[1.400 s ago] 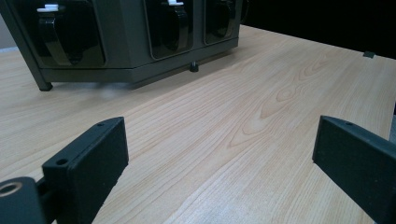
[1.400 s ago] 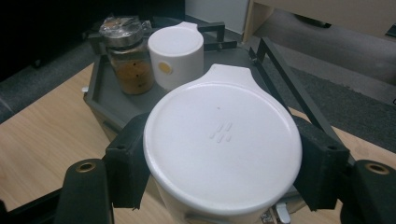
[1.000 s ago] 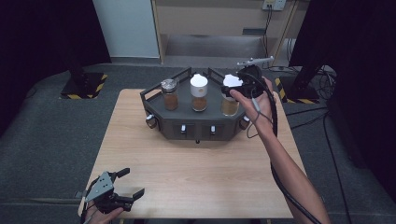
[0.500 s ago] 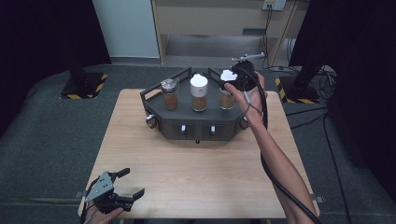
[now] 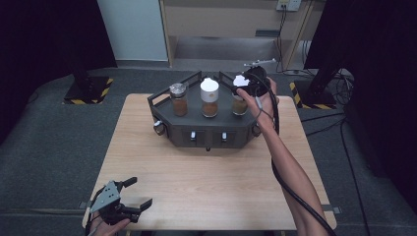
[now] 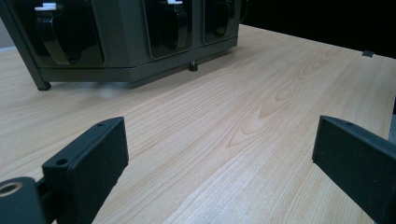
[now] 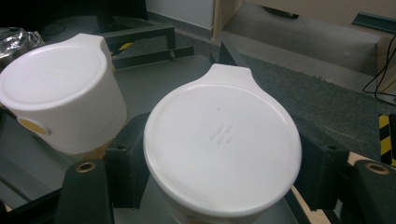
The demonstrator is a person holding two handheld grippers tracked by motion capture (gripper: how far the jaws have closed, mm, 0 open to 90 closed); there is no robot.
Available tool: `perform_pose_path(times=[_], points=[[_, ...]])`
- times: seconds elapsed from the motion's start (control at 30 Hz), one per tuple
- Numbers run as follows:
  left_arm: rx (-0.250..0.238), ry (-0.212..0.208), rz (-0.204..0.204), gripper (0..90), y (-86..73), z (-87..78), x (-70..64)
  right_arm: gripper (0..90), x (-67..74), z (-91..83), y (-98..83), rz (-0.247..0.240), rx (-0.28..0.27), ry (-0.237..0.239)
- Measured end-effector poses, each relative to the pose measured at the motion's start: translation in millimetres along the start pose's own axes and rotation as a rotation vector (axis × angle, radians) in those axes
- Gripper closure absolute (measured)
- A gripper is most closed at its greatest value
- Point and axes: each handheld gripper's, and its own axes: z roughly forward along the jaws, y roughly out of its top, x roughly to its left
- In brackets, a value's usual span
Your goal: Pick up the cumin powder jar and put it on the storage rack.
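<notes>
A dark grey rack (image 5: 206, 133) at the back of the wooden table (image 5: 211, 187) carries three spice jars. The left jar (image 5: 179, 99) has a metal lid, and the middle jar (image 5: 209, 96) wears a white cap (image 7: 60, 93). My right gripper (image 5: 243, 84) is shut on another white cap (image 5: 240, 80) (image 7: 222, 144), its pads pressing the cap's sides. That cap is right over the mouth of the right jar (image 5: 239, 106); whether it touches the jar I cannot tell. My left gripper (image 5: 140, 191) (image 6: 219, 154) rests at the table's front left corner, open, with nothing between its jaws.
The rack's front wall (image 6: 116, 42) has dark knobs and small white tabs. Bare wood lies between the rack and the left gripper. A black cable (image 5: 290, 191) trails along the person's right forearm. Dark floor surrounds the table, with a shelf unit (image 5: 221, 29) behind.
The right gripper has carried the white cap left and down, from beside the rack's right end to over the right jar. The left gripper has stayed put.
</notes>
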Motion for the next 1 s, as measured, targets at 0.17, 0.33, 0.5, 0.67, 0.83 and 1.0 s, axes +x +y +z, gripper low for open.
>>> perform_pose_path(times=[0.17, 0.33, 0.5, 0.67, 0.83, 1.0], points=[[-0.001, 0.0, -0.001, 2.3, -0.2, 0.0, 0.1, 30.8, 0.1, 5.0, -1.1, 0.002, 0.007, 0.003], [0.0, 0.0, 0.0, 2.3, 0.0, -0.1, -0.1, 30.8, -1.8, 7.7, -2.3, 0.008, 0.014, 0.006], [0.0, 0.001, 0.0, 2.3, 0.0, -0.1, -0.2, 30.8, -3.8, 8.6, -4.4, 0.016, 0.014, 0.01], [0.001, 0.0, 0.002, 2.4, 0.2, 0.1, -0.4, 30.7, -6.1, 9.0, -7.2, 0.024, 0.007, 0.014], [0.001, -0.001, 0.004, 2.4, 0.3, 0.2, -0.3, 30.6, -8.6, 9.1, -8.8, 0.03, 0.003, 0.02], [0.002, -0.001, 0.005, 2.4, 0.5, 0.2, -0.4, 30.4, -8.3, 9.3, -10.2, 0.03, -0.002, 0.02]])
